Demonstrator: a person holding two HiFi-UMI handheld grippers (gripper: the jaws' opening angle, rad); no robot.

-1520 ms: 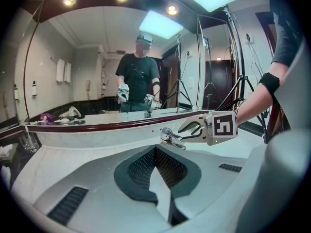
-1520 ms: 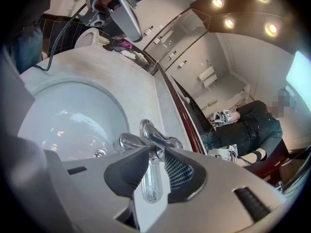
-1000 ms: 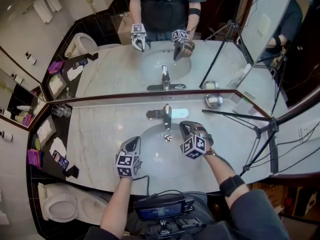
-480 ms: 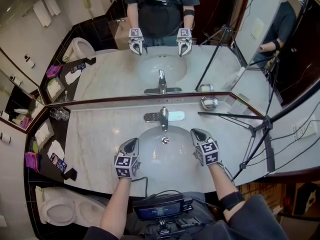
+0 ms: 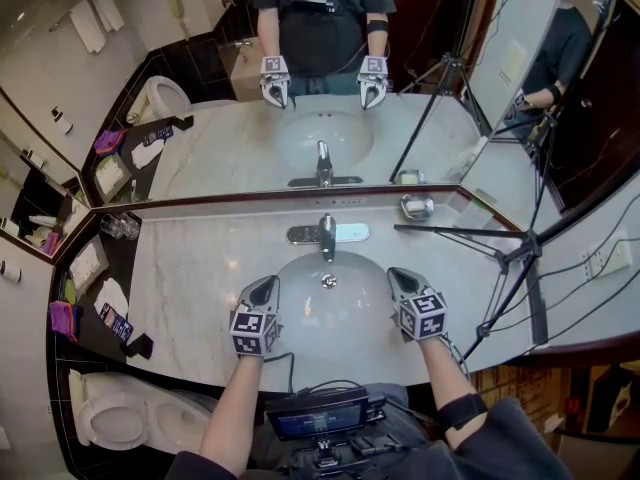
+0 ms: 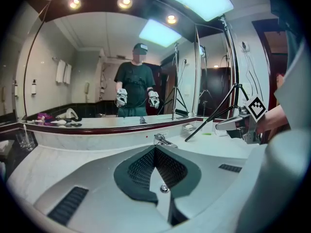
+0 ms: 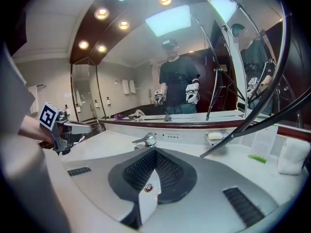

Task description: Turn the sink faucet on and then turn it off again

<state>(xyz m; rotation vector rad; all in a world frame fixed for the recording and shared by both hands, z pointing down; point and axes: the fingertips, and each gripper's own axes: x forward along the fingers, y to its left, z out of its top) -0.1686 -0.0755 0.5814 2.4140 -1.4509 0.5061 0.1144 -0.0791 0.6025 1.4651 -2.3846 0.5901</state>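
The faucet stands at the counter's back edge, behind the sink. It is rigid, polished metal, probably slippery: push its top lever near the tip. The left hand-held gripper and right hand-held gripper are clenched on nothing, flanking the sink.

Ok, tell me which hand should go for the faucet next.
Right, by a hair. The left gripper and right gripper, both shut and empty, flank the basin and aim at the faucet, but the right sits slightly further forward, nearer it.

left gripper: jaws closed, empty | right gripper: jaws closed, empty
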